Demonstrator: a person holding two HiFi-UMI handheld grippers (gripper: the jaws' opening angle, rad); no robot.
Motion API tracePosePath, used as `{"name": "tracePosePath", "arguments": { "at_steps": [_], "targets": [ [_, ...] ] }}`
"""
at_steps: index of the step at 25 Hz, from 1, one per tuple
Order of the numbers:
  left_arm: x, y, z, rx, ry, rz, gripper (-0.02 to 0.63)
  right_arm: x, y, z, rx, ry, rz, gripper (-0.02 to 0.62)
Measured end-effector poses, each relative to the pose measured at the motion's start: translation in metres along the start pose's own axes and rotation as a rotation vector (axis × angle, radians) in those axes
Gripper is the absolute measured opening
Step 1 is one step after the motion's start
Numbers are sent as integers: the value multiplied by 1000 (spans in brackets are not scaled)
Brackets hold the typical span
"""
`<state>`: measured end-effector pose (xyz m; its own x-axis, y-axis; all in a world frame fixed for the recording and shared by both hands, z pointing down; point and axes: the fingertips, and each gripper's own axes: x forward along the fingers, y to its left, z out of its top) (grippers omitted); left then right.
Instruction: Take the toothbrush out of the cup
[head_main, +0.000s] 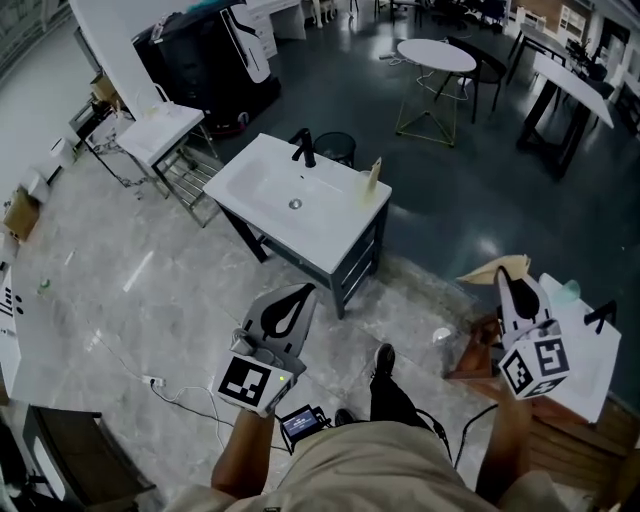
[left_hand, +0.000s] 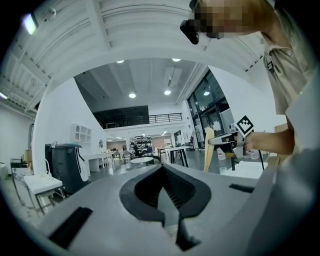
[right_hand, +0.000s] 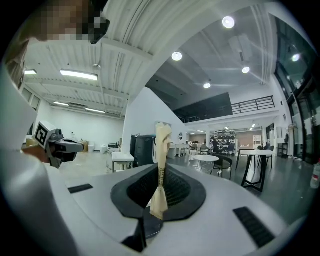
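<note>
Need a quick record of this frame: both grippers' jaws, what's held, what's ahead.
left gripper: jaws shut, empty
right gripper: jaws shut on toothbrush
toothbrush: pale, touching only the jaws
sink: white, black tap, ahead of the person, apart from both grippers

left hand-held gripper (head_main: 296, 296) is pointing level, jaws pressing fully together, gripping nothing. right hand-held gripper (head_main: 505, 282) is pointing roughly level, jaws pinching the toothbrush (right_hand: 161, 170) upright. both forearms are reaching forward, well apart.
</note>
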<state>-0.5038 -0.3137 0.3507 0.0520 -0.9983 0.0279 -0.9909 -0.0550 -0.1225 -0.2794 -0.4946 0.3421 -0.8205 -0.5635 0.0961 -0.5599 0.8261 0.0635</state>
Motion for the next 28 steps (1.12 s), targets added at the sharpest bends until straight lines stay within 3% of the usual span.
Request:
{"name": "tracePosePath", "arguments": {
  "at_steps": [8, 19, 28],
  "targets": [
    [119, 54, -49, -20, 66, 8, 5, 81, -57, -14, 11, 24, 1, 23],
    [311, 115, -171, -90, 194, -44, 8, 180, -132, -66, 31, 118, -21, 23],
    [419, 144, -264, -109, 302, -40, 141, 236, -165, -127, 67, 217, -16, 23]
  ]
}}
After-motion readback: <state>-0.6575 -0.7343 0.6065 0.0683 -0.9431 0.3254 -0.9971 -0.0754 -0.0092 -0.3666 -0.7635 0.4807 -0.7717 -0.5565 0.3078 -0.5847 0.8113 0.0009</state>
